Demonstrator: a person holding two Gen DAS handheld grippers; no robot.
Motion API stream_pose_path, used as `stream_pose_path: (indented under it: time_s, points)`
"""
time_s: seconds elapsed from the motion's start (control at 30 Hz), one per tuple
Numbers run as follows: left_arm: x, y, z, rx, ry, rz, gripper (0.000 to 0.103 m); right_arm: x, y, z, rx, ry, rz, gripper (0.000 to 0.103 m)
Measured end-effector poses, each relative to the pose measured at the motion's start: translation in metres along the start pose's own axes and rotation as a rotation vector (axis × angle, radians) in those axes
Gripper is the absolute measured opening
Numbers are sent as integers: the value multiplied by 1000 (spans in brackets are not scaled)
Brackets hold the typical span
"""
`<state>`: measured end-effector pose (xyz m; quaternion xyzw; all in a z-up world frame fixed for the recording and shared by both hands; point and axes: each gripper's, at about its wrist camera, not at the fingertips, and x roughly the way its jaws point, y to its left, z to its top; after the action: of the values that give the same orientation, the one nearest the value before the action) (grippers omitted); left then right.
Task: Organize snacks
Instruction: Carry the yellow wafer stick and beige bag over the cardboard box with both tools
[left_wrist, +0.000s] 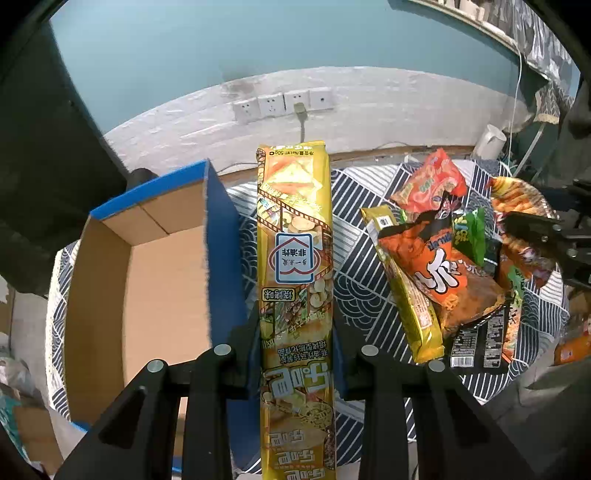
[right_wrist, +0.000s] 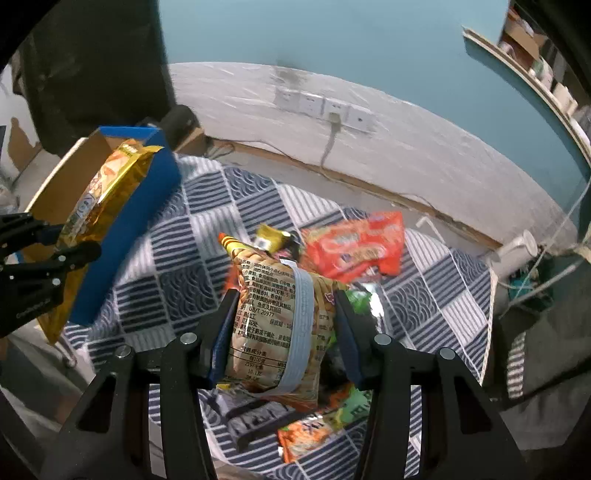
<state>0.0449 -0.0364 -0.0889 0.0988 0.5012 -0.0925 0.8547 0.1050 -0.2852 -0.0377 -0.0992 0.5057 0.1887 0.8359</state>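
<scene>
My left gripper (left_wrist: 295, 339) is shut on a long yellow snack pack (left_wrist: 295, 236) and holds it in the air beside the right wall of the open blue cardboard box (left_wrist: 221, 236). From the right wrist view this pack (right_wrist: 99, 192) leans over the box (right_wrist: 129, 229) edge. My right gripper (right_wrist: 282, 306) is shut on a tan snack bag with a white back seam (right_wrist: 280, 325), lifted above the pile. It also shows in the left wrist view (left_wrist: 524, 206). Several snack bags (left_wrist: 443, 266) lie heaped on the patterned cloth.
A blue and white patterned cloth (right_wrist: 229, 206) covers the table. A red bag (right_wrist: 358, 247) and a small yellow pack (right_wrist: 271, 236) lie behind my right gripper. A wall with sockets (left_wrist: 284, 105) stands behind. The box interior (left_wrist: 155, 288) looks bare.
</scene>
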Motion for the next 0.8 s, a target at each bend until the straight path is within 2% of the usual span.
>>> stream_pose_path:
  time_s: [0.4,0.8]
  points:
    - [-40,49,-11,-59,-69,4,31,-10,66,42,-77,-48,84,49]
    - [-41,118,-20,-146,-83,90,31,7,141,79,-163,-40,190,49]
